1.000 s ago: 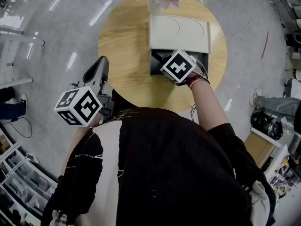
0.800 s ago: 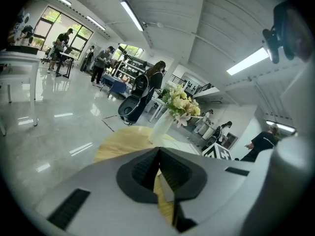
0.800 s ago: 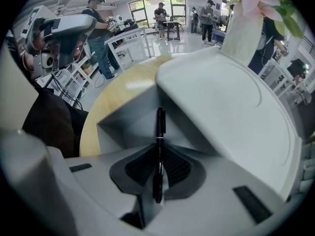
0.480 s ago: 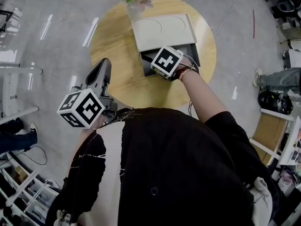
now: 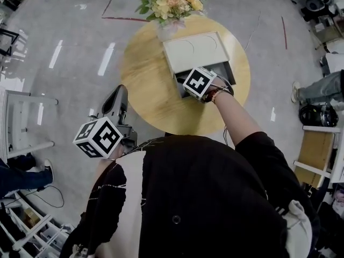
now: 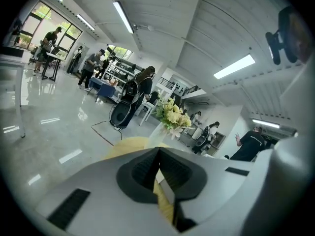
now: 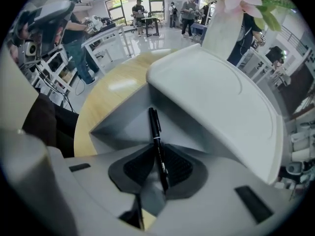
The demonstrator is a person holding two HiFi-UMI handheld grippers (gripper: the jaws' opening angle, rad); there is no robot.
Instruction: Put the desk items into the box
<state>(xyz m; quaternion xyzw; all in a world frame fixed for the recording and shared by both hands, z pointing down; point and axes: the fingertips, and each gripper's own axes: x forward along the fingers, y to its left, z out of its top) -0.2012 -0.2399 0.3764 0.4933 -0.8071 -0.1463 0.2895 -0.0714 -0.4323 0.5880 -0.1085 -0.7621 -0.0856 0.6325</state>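
A box (image 5: 230, 70) with a dark inside stands on the round wooden table (image 5: 145, 85), its white lid (image 5: 196, 50) slid back to leave the near end uncovered. My right gripper (image 5: 200, 84) points steeply down over that opening. In the right gripper view a black pen (image 7: 153, 124) stands between the pads of the right gripper (image 7: 156, 149), its far end reaching into the box (image 7: 123, 127) beside the lid (image 7: 211, 97). These jaws have just been opening, and the pads still touch the pen. My left gripper (image 5: 118, 93) hovers off the table's left edge; the left gripper view shows the left gripper (image 6: 158, 150) shut and empty.
A vase of yellow and pink flowers (image 5: 166, 1) stands at the table's far edge, just behind the box. A seated person's legs (image 5: 322, 93) and dark bags lie on the floor at the right. White shelving stands at the left.
The head view has swung, so the table sits further right in the picture. My right gripper remains over the box opening. My left gripper has risen slightly beside the table.
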